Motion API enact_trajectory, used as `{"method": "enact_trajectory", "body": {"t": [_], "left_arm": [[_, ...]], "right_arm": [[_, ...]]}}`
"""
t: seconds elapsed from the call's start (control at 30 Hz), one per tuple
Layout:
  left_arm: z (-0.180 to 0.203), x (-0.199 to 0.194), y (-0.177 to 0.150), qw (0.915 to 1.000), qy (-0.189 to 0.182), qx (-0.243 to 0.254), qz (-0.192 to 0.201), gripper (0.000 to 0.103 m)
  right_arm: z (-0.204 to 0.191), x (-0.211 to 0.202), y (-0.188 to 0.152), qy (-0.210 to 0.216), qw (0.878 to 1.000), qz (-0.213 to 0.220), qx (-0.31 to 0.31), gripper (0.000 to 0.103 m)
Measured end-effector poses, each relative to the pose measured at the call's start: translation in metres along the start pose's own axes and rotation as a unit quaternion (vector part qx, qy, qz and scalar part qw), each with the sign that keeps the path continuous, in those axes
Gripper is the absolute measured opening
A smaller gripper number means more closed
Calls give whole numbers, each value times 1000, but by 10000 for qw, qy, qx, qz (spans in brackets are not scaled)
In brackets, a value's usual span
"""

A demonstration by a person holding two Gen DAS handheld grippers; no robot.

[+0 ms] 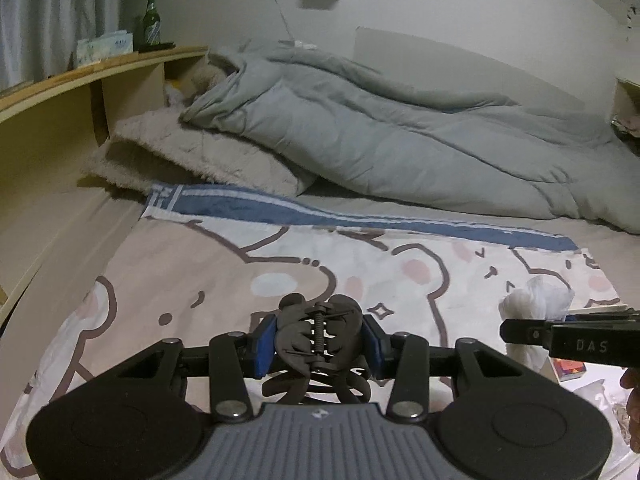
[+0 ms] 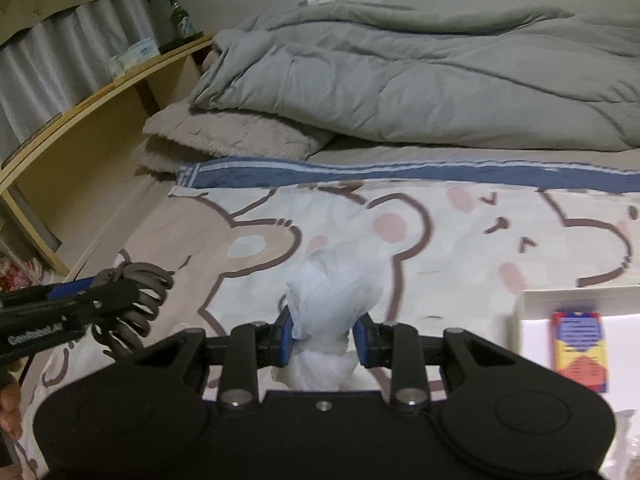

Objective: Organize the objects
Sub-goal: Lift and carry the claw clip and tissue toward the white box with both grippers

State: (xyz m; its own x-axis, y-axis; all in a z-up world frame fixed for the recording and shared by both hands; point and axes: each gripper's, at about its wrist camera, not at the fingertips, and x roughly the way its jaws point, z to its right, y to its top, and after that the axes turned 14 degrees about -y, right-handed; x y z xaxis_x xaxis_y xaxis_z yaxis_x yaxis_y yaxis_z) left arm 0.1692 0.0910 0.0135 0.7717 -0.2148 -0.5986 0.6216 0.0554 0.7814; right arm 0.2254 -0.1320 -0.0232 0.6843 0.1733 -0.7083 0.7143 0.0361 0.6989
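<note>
My left gripper (image 1: 319, 342) is shut on a dark brown hair claw clip (image 1: 318, 326), its blue pads pressing both sides; the clip hangs above a bear-print blanket (image 1: 224, 264). In the right wrist view the same clip (image 2: 136, 300) shows at the left, held by the left gripper (image 2: 106, 290). My right gripper (image 2: 323, 334) is shut on a crumpled white plastic bag (image 2: 332, 292), lifted over the blanket (image 2: 460, 236). That bag (image 1: 536, 300) also appears at the right of the left wrist view, beside the right gripper's (image 1: 520, 330) black fingers.
A grey duvet (image 1: 380, 128) and a fluffy beige pillow (image 1: 200, 156) lie at the far end of the bed. A wooden shelf (image 1: 80, 76) along the left carries a green bottle (image 1: 151, 20) and tissue packs. A white box (image 2: 560, 312) with a colourful card pack (image 2: 580, 348) sits at the right.
</note>
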Motion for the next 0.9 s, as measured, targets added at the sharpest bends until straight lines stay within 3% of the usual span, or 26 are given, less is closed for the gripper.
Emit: {"method": "enact_trajectory", "body": {"t": [0.37, 0.6, 0.9], "left_arm": [[29, -9, -6, 9999, -47, 5, 135, 45], [40, 4, -6, 10000, -35, 0, 19, 45], [72, 26, -1, 9995, -306, 60, -20, 45]], "right_arm": [[30, -32, -12, -235, 9993, 233, -145, 31], [48, -43, -13, -409, 9986, 291, -157, 31], [73, -47, -11, -538, 9978, 382, 22, 31]]}}
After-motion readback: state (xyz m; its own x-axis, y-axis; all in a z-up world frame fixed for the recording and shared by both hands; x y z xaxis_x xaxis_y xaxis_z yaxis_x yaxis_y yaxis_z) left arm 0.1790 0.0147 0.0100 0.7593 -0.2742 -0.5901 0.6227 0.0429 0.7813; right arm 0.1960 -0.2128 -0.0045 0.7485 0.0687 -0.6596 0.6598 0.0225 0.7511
